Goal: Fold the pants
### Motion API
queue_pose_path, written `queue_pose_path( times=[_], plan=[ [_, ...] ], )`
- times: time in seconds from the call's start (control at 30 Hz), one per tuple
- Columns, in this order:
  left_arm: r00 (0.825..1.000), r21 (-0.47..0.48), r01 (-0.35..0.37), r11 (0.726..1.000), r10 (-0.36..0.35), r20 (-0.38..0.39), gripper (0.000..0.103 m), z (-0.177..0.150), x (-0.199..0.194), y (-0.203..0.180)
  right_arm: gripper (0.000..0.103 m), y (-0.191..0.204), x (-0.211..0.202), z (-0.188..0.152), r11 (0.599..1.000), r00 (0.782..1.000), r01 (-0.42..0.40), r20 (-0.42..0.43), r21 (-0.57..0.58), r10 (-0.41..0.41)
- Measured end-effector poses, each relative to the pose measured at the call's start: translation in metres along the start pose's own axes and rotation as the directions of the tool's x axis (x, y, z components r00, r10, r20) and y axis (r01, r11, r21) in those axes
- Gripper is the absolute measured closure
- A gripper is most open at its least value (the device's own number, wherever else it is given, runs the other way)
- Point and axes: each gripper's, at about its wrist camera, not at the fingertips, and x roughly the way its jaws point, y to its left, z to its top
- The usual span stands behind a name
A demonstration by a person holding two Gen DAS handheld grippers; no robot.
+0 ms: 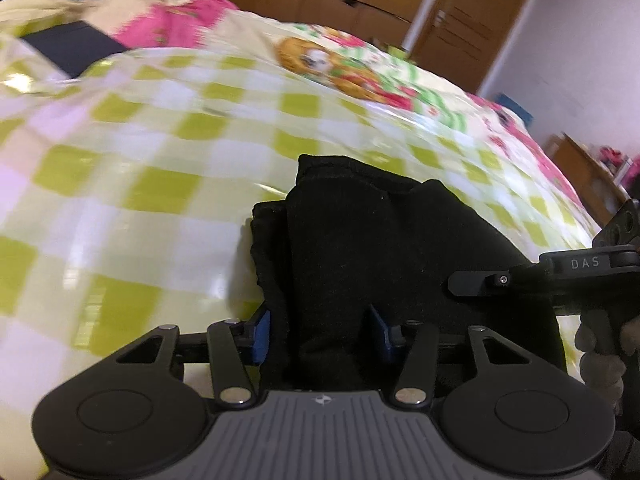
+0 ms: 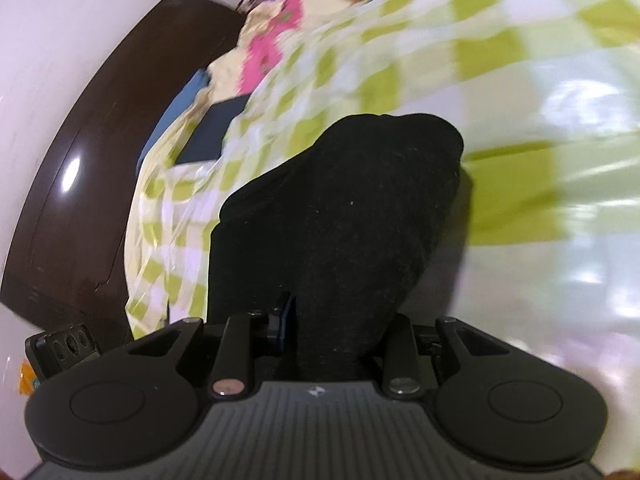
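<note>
Pants (image 1: 360, 240): black, soft, limp knit, bunched above the checked bed cover (image 1: 120, 140). Left tool (image 1: 320, 332) and right tool (image 2: 336, 320) each pinch a fold. Light, droopy; best gripped at hems or waistband.

Your black pants (image 2: 340, 216) cover the right gripper's (image 2: 340, 332) far finger, and the checked bedspread (image 1: 160, 128) is smeared with blur in both views.
</note>
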Motion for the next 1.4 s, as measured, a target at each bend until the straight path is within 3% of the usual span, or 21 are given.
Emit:
queue_pose_path(
  times=[0.43,0.83,1.0,1.17,1.3,1.4],
  plan=[
    [0.988,-0.076,-0.144,0.987,0.148,0.047,0.042,0.011,-0.033,0.094,0.074,0.069,0.099,-0.001,0.995,0.994,-0.059,-0.101,-0.078,0.051],
    [0.98,-0.078,-0.186,0.98,0.191,0.061,0.039,0.027,-0.019,0.129,0.074,0.086,0.147,0.011,0.992,0.996,-0.008,-0.093,-0.128,-0.004],
    [0.978,-0.044,-0.198,0.979,0.2,0.053,0.033,0.029,-0.021,0.13,0.065,0.082,0.141,0.011,0.992,0.997,0.013,-0.073,-0.129,-0.022],
    [0.957,0.008,-0.278,0.96,0.277,0.081,0.033,0.026,-0.045,0.125,0.064,0.088,0.119,0.01,0.981,0.997,0.064,-0.036,-0.186,-0.072],
    [0.935,0.008,-0.334,0.943,0.33,0.131,0.034,0.024,-0.065,0.12,0.064,0.105,0.092,-0.005,0.947,0.988,0.156,0.06,-0.28,-0.145],
    [0.935,0.015,-0.323,0.946,0.316,0.163,0.034,0.022,-0.077,0.111,0.063,0.119,0.072,-0.026,0.915,0.982,0.185,0.108,-0.36,-0.157]
  ],
)
